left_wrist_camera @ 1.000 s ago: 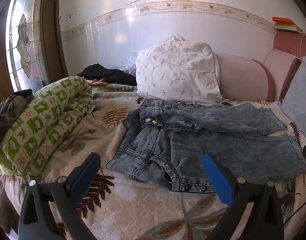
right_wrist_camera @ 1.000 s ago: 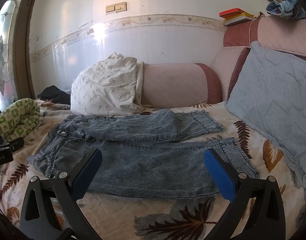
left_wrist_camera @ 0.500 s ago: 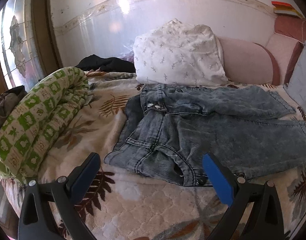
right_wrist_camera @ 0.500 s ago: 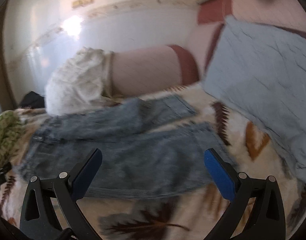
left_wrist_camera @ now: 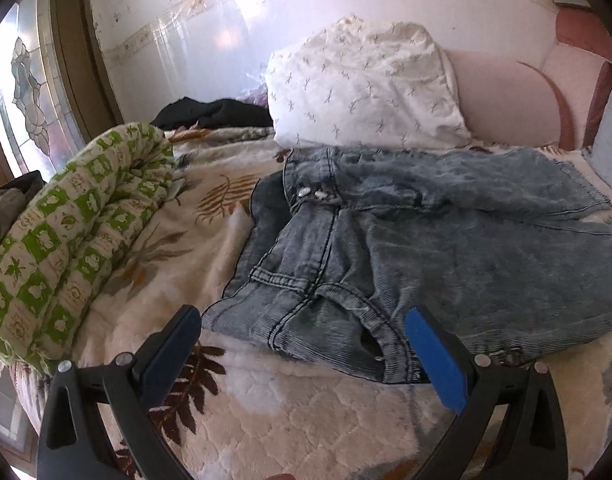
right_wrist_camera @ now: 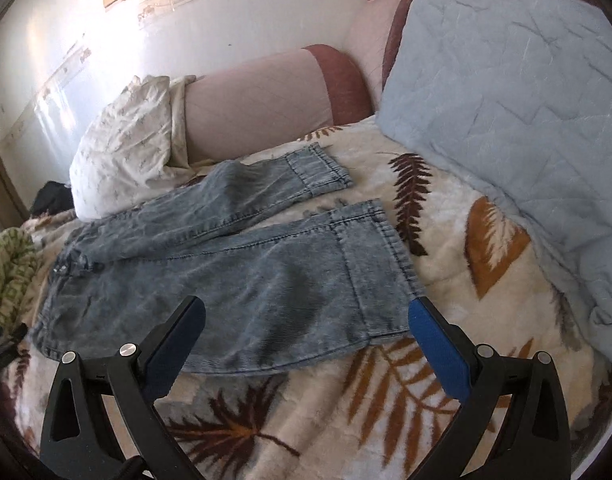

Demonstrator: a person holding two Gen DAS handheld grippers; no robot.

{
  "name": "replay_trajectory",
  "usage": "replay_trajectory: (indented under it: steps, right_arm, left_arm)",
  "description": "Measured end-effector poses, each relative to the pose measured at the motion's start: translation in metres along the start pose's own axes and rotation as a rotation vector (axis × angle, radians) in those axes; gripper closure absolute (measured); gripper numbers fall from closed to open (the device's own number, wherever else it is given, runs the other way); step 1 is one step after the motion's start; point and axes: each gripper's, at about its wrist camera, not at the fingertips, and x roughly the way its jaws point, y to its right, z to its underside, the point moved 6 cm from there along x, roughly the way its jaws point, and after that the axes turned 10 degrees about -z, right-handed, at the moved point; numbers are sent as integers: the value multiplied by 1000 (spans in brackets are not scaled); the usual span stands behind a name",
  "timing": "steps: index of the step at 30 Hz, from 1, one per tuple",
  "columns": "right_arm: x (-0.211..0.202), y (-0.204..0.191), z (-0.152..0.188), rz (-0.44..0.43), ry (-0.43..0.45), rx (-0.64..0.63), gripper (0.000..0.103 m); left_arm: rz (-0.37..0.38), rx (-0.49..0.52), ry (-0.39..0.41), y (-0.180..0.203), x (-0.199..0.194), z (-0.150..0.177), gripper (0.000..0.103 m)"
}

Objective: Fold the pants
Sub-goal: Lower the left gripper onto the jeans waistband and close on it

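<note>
Pants: blue acid-wash jeans lay flat on the leaf-print bedspread, waistband toward the left, legs running right; far leg angled away from the near one, cuffs apart (seen from the right wrist view).
Left gripper: left gripper hovered just above the waistband corner, blue-padded fingers spread wide, nothing between them; right pad overlapped the hip-pocket edge in view, contact could not be told.
Right gripper: right gripper hung over the near leg's lower hem side, fingers wide apart, gripping nothing; cuff corner sat just beside the right pad.
Bedspread: cream with brown and orange fern leaves, pants fully on it.
White pillow: white patterned pillow stood behind the waistband, touching the far leg's top edge.
Green quilt: rolled green-checked quilt lay left of the pants, apart from them.
Blue cushion: quilted pale blue cushion leaned at right, near the cuffs (not touching).
Pink bolster: pink bolster sat behind the far leg.
Dark cloth: black garment lay by the wall, well apart.
</note>
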Motion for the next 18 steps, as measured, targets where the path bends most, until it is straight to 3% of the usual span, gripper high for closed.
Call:
replay_trajectory:
  steps: [4, 9, 18]
  right_arm:
    - [9, -14, -1, -15, -20, -27, 0]
    - [16, -15, 4, -11, -54, -30, 1]
    - [24, 22, 15, -46, -140, 198, 15]
  left_arm:
    - [-15, -15, -42, -12, 16, -2, 0]
    - [-50, -118, -79, -58, 30, -7, 0]
    - [-35, -210, -184, -106, 56, 17, 1]
